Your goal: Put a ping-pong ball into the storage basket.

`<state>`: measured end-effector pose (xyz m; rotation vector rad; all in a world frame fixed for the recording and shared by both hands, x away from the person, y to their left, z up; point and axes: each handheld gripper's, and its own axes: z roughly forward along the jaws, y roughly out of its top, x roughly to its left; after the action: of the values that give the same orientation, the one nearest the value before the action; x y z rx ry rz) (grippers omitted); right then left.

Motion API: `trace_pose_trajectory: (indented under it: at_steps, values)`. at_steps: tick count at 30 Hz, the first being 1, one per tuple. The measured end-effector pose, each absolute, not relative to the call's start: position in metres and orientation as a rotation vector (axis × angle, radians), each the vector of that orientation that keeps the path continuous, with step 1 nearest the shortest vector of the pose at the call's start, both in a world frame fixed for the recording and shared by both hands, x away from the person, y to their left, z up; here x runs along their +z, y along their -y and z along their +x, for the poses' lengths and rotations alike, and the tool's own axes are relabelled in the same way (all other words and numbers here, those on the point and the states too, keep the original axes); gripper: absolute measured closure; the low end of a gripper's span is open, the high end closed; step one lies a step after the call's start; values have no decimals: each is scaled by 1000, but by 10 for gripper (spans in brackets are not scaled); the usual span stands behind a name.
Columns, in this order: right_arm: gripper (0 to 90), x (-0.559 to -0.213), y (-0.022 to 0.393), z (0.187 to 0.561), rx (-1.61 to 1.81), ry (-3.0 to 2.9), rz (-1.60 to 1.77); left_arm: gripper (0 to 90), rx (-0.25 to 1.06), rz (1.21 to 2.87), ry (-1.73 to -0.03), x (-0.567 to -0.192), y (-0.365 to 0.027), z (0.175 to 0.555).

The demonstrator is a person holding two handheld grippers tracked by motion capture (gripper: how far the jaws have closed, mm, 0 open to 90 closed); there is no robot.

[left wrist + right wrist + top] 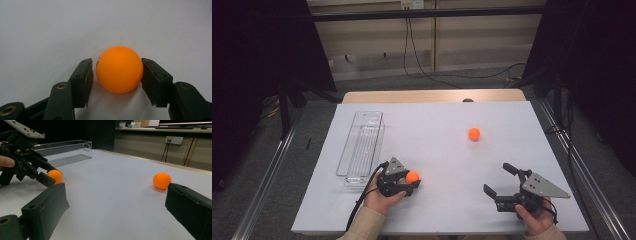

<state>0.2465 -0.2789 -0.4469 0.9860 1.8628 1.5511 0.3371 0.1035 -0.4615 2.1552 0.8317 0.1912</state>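
Worktop (432,150), covered in a white sheet, fills the middle of the high view, and the left gripper (411,183) sits low and left of centre with an orange ball (412,176) between its jaws. In the left gripper view that ball (119,69) rests on the white surface at the centre of the frame; the jaw on the right of the frame touches its side, while a thin gap seems to remain at the jaw on the left, so the jaws bracket it closely rather than clamp it firmly. The right gripper (502,179) lies at the lower right of the high view, its jaws spread wide with nothing between them. A second orange ball (474,133) rests right of centre, well apart from both grippers; in the right gripper view it (162,180) shows at mid right, just above the jaw on the right of the frame. A clear plastic tray (360,146) lies lengthwise at the left of the high view, just above and beside the left gripper.
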Motion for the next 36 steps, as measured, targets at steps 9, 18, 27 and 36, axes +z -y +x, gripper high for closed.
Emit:
trace_pose_trajectory:
  at_steps: [9,18,27,36]
  values:
    - [32,-447,279,246,1551,-1863,985,462,194,2155,-839,-461,-104,338]
    - [32,-447,279,246,1550,-1864,985,491,198,2154,-840,-461,-104,337]
    - [32,-447,278,247,1550,-1864,986,504,197,2154,-842,-461,-104,337]
    - [32,-447,278,247,1550,-1864,983,507,187,2149,-847,-461,-104,337]
